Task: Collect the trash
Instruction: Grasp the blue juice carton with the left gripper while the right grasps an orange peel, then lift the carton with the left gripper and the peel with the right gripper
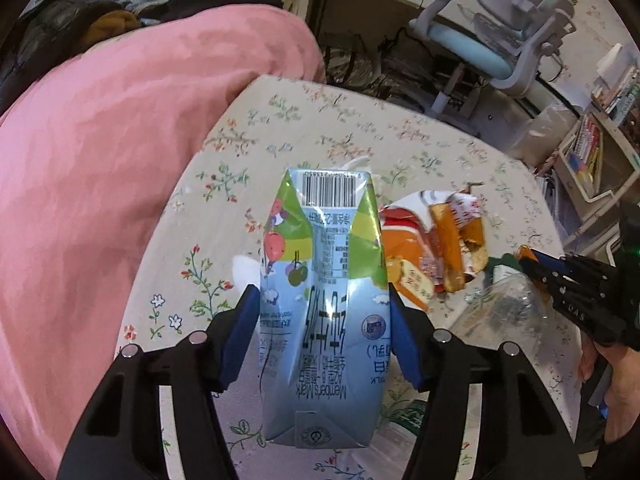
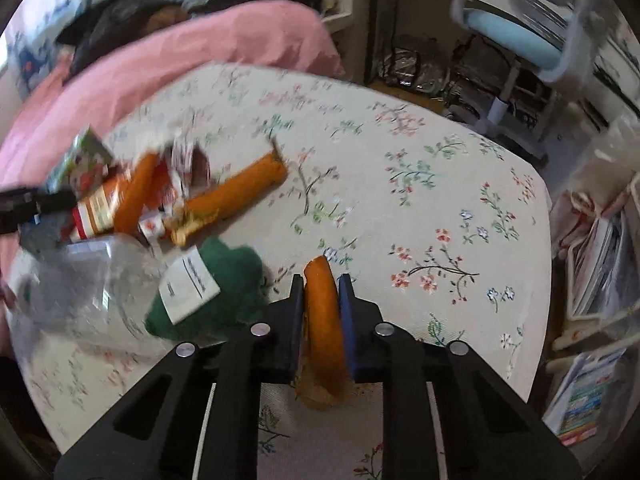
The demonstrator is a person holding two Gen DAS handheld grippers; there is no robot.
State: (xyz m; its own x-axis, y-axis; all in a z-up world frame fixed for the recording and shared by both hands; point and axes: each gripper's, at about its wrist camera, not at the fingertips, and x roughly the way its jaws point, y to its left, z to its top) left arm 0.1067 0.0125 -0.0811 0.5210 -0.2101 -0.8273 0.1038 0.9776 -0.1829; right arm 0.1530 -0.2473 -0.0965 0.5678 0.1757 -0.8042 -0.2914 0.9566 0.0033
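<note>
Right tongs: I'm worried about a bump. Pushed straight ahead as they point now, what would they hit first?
Probably only the floral tablecloth. The right tongs grip an orange wrapper, and nothing lies ahead; depth is uncertain.

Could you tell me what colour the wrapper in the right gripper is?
Orange; the wrapper shows best in the right wrist view.

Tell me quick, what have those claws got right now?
Left claw shut on milk carton. Right claw shut on orange wrapper. More wrappers, clear bottle on table.
</note>
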